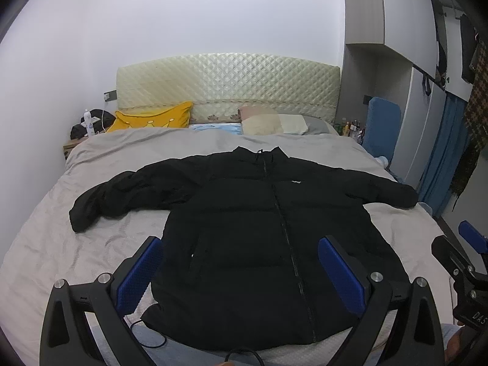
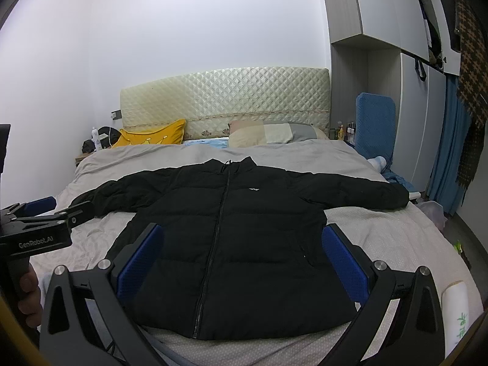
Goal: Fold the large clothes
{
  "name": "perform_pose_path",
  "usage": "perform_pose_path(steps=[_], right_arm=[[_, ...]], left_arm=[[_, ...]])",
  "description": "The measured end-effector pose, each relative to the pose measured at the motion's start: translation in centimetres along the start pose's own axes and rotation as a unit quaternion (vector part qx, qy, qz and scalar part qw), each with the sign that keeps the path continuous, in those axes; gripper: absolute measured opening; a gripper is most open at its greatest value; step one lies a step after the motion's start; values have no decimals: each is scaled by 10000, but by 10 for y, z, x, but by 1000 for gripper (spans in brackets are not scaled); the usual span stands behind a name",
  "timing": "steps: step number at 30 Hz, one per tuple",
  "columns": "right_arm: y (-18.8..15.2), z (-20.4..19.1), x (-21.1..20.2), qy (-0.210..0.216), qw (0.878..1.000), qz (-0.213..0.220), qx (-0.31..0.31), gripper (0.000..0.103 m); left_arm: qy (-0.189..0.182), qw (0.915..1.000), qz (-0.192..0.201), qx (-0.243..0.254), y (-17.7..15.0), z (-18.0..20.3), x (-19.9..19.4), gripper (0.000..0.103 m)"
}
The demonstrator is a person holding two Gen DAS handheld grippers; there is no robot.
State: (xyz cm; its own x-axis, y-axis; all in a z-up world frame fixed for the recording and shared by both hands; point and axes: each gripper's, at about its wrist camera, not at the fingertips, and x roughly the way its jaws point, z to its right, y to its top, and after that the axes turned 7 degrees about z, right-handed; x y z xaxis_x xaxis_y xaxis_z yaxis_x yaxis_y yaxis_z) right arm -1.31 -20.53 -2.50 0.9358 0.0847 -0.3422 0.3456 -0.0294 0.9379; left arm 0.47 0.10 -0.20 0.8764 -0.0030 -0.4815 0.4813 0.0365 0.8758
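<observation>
The black puffer jacket (image 1: 259, 231) lies face up and zipped on the grey bedspread (image 1: 61, 244), collar toward the headboard (image 1: 228, 88) at 12 o'clock, hem toward the operator at 6 o'clock. Both sleeves are spread out: one toward 9 o'clock, the other toward 3 o'clock, its cuff reaching the bed edge. No fold has been made yet.

The left gripper (image 1: 241, 274) hovers above the hem with its jaws wide apart and nothing between them. The right gripper (image 2: 241, 265) is likewise spread wide and empty, above the lower body of the jacket.

Recommended procedure for the first fold, as a judgement from the layout:
1. Each gripper should take one sleeve near the cuff, pinching both fabric layers.
2. Each sleeve should be carried across the chest and laid flat, toward the zipper line.
3. Padded fill resists creasing; each fold should be pressed down before release, or it will likely spring open.
4. The 3 o'clock cuff needs a firm pinch so that it does not slip off the bed edge.

Legible markings: the left gripper body (image 2: 33, 241), seen in the right wrist view at 9 o'clock, reads "GenRobot.AI". The right gripper body (image 1: 469, 292), seen in the left wrist view, shows "DAS", cut off. A small white chest logo (image 2: 253, 188) on the jacket is too small to read.
</observation>
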Motion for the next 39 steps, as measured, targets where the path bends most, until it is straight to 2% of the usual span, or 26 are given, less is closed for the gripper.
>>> perform_pose_path(steps=[10,39], right_arm=[[1,4,4,-80,9999,-38,94,103],[-1,7,3,-96,9999,-78,21,103]], left_arm=[[128,9999,27,-12,-3,2,0,103],[94,9999,-27,25,-5,2,2,103]])
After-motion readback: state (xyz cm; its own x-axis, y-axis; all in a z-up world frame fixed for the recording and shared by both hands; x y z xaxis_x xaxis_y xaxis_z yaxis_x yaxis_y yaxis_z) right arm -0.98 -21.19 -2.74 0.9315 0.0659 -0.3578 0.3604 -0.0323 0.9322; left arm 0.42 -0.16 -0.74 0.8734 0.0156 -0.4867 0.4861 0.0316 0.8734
